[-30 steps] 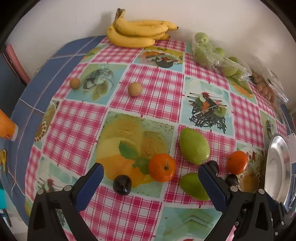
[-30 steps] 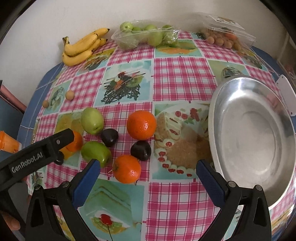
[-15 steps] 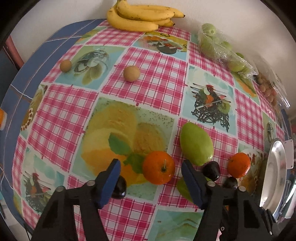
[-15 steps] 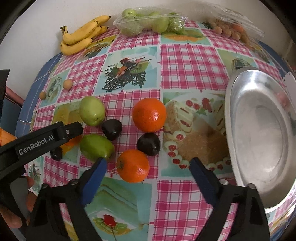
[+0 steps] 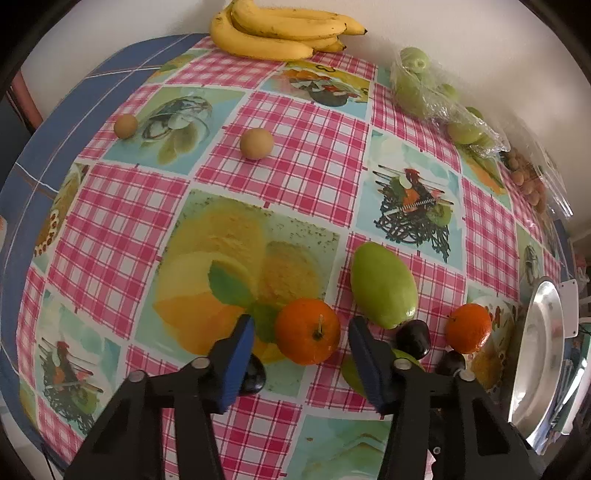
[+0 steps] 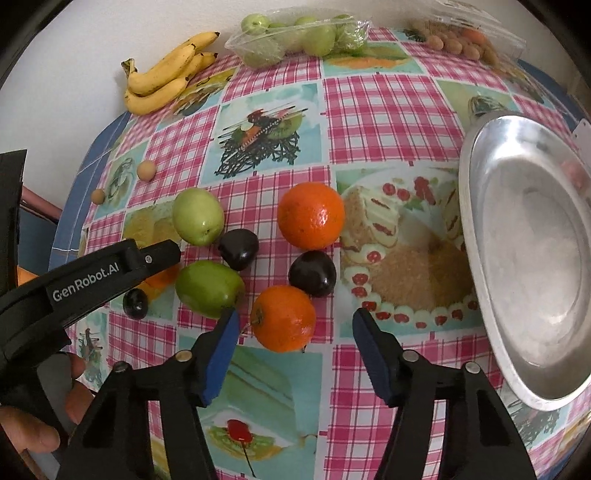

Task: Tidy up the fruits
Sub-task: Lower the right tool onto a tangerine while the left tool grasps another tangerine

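- My left gripper (image 5: 301, 334) points steeply down at the checked tablecloth (image 5: 288, 173), and its jaws are closing around an orange with a stalk (image 5: 307, 331); the blue pads (image 5: 239, 363) flank the fruit with a gap on each side, not pressing yet
- My right gripper (image 6: 291, 328) is closing too, with a second orange (image 6: 283, 318) between its jaws; the left pad sits just beside the peel, the right pad stands clear
- A third orange (image 6: 311, 215) lies further up the cloth, with a dark plum (image 6: 312, 273) between the two
- Two green fruits (image 6: 198, 216) and another plum (image 6: 238, 248) cluster to the left of these
- The metal dish (image 6: 476, 236) stands at the right, nothing in it
- Bananas (image 5: 280, 31) and a bag of green fruit (image 5: 421, 83) lie along the far edge by the wall
- A hand (image 6: 40, 417) grips the left tool at the lower left of the right view
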Demonstrator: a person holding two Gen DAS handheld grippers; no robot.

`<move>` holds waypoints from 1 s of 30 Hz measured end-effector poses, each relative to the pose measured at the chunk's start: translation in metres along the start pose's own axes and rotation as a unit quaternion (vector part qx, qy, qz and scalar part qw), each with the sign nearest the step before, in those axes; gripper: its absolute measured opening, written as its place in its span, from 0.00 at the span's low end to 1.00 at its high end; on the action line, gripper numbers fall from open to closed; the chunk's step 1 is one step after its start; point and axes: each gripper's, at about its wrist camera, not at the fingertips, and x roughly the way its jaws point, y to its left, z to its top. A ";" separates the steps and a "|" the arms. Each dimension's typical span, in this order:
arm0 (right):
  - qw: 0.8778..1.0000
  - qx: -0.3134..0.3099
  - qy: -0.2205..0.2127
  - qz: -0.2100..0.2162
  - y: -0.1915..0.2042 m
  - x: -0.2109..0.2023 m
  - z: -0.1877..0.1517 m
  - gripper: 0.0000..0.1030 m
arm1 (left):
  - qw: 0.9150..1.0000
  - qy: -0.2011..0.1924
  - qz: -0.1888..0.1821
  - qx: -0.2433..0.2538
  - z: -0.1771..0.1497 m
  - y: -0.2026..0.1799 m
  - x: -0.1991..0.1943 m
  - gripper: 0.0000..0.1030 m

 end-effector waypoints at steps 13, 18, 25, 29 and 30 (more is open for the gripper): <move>1.000 0.008 0.002 0.030 0.004 0.000 -0.004 0.36 | 1.000 0.000 -0.024 -0.005 0.000 0.001 -0.004 0.38; 0.999 0.013 -0.015 0.040 0.005 -0.014 -0.003 0.36 | 0.999 -0.018 -0.033 -0.006 0.003 0.001 -0.019 0.38; 0.998 0.007 -0.054 0.030 0.008 -0.040 0.002 0.36 | 0.998 -0.056 -0.042 0.001 0.004 -0.002 -0.046 0.38; 0.998 0.011 -0.053 0.022 0.004 -0.040 0.003 0.36 | 0.997 -0.063 -0.040 0.002 0.004 -0.005 -0.051 0.38; 0.998 0.012 -0.052 0.021 0.002 -0.040 0.003 0.36 | 0.997 -0.061 -0.042 0.001 0.004 -0.005 -0.051 0.38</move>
